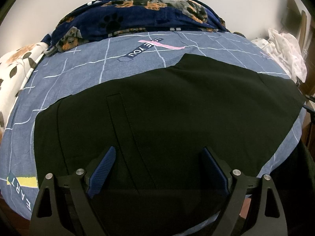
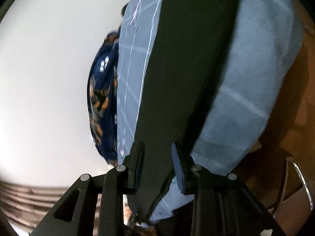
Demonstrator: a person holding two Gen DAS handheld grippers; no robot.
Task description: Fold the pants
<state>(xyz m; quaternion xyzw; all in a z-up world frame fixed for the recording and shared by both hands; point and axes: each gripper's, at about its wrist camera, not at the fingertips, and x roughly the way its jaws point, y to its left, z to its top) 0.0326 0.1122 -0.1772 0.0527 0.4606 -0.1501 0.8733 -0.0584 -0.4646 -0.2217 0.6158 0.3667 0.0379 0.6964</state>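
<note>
My left gripper [image 1: 158, 169] hangs wide open over the black pants [image 1: 167, 106]. My right gripper [image 2: 157, 157] pinches the long leg, which stretches straight ahead.

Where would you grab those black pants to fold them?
Probably the near edge of the black pants, coming in low from the bed's front side. They lie flat on the blue sheet, so only an edge offers a lip to pinch. The left gripper is open over that edge.
</note>
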